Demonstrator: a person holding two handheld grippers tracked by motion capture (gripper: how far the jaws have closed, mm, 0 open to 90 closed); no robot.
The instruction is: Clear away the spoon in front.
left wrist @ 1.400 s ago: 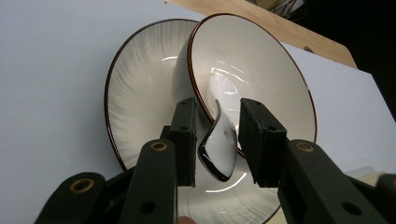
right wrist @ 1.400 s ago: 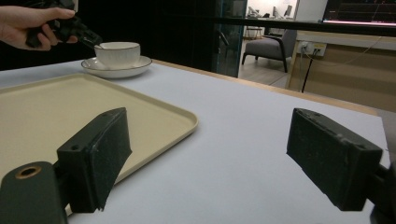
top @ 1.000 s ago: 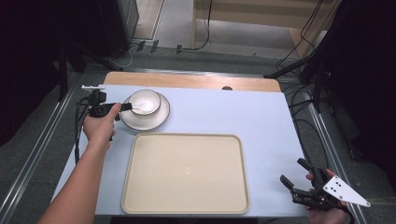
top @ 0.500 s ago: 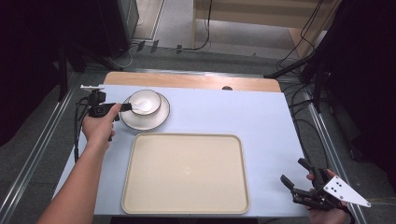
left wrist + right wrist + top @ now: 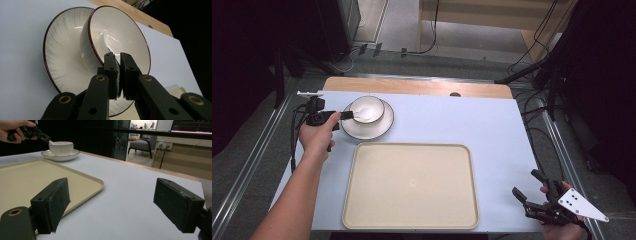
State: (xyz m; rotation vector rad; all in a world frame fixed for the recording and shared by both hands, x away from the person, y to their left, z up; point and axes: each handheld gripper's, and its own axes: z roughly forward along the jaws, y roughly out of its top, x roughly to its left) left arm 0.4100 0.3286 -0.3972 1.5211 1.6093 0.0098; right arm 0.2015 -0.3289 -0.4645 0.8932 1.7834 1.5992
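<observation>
Far left of the high view, the person's left hand (image 5: 317,136) has the left gripper (image 5: 348,115) up in the upper left of the frame, with its tip at the near-left rim of the bowl (image 5: 368,108). The bowl sits on a saucer (image 5: 379,128), both white with a thin dark edge line, on the pale blue tabletop (image 5: 492,130). In the left gripper view the bowl (image 5: 117,37) and saucer (image 5: 62,55) look tipped over, but that's just the camera being rolled. The left gripper (image 5: 119,57) there has its jaws clenched on the bowl's rim, one pad inside the bowl and one outside, with the wall pinched between them. The jaws have just been closing, with that rim between them.

Moving right, a big cream tray (image 5: 362,210) takes up the lower middle of the high view, just below the saucer and not touching it as far as can be seen.

Lower right corner of the high view: the right gripper (image 5: 526,186) is held in the right hand (image 5: 562,231) just off the tabletop's corner, grey plate on top. In the right gripper view its jaws are released, spread wide with nothing between them, and the tray's corner (image 5: 98,183) sits just beyond the left jaw. Bowl (image 5: 62,147) and left gripper (image 5: 50,142) show small in the upper left there.
</observation>
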